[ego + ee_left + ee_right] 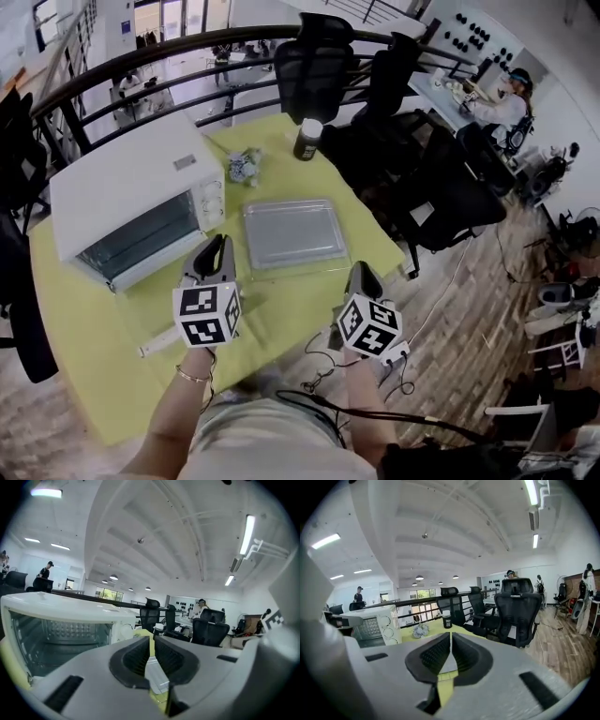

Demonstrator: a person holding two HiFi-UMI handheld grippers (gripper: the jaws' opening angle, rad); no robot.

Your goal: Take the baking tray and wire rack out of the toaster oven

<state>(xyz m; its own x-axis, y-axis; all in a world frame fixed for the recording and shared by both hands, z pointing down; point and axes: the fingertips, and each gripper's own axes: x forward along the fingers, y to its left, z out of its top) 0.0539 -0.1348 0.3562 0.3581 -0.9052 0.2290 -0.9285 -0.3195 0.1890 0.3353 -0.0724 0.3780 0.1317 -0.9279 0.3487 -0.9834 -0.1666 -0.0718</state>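
Note:
The white toaster oven (131, 202) stands at the left of the yellow table (84, 375), its glass front toward me. A silver baking tray (293, 232) lies flat on the table to its right. A thin wire edge (300, 273), which I take for the rack, shows along the tray's near side. My left gripper (223, 246) hovers near the oven's front right corner, shut and holding nothing. My right gripper (361, 272) is raised off the tray's near right corner, also shut with nothing in it. In the left gripper view the jaws (151, 639) meet, with the oven (61, 625) at left.
A dark jar with a white lid (307, 139) and a small bunch of flowers (245, 167) sit at the table's far side. Black office chairs (441, 187) crowd the right edge. A dark railing (187, 47) runs behind. Cables (323, 370) hang below my hands.

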